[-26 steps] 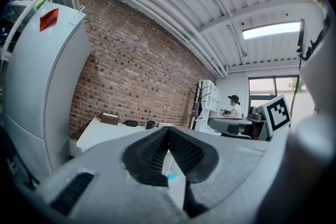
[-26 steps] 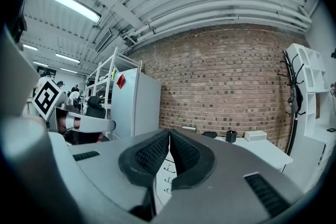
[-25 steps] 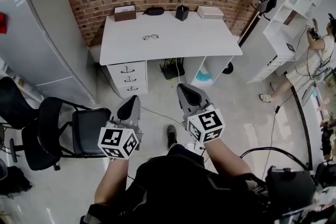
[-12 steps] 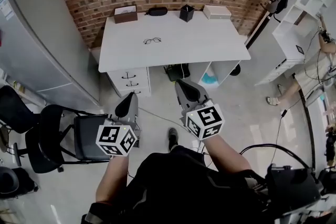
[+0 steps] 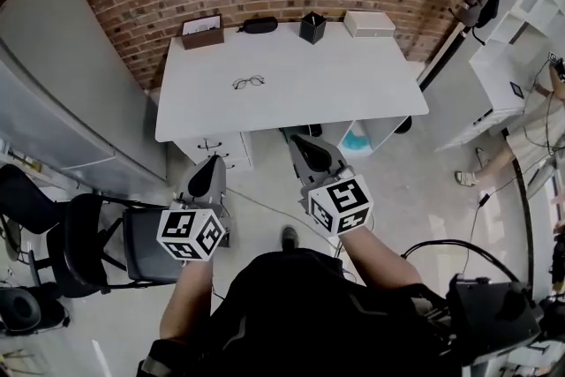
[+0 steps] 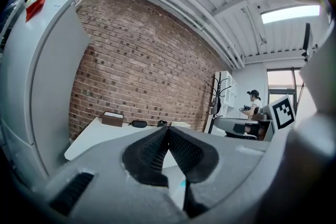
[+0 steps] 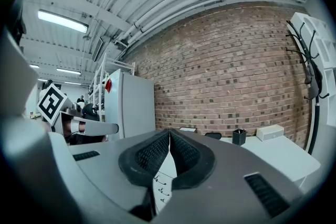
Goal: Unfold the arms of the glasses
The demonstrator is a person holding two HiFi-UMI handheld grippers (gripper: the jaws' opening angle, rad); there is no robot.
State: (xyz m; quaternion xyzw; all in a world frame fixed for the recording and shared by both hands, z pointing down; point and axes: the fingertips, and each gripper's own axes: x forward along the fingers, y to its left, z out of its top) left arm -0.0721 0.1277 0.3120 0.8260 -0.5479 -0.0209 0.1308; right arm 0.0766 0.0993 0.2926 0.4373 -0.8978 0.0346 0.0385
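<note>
Glasses (image 5: 249, 83) lie on the white desk (image 5: 371, 84), left of centre; too small to read whether the arms are folded. Only the head view shows them. Left gripper (image 5: 214, 163) and right gripper (image 5: 297, 144): jaws together, empty, well apart from the glasses.

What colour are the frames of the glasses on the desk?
Dark, apparently black: thin-rimmed glasses against the white desk. The head view shows them best.

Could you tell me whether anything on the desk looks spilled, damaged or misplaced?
Nothing stands out. The glasses lie alone on the desk; the brown box, black case, black cup and white box line its back edge.
</note>
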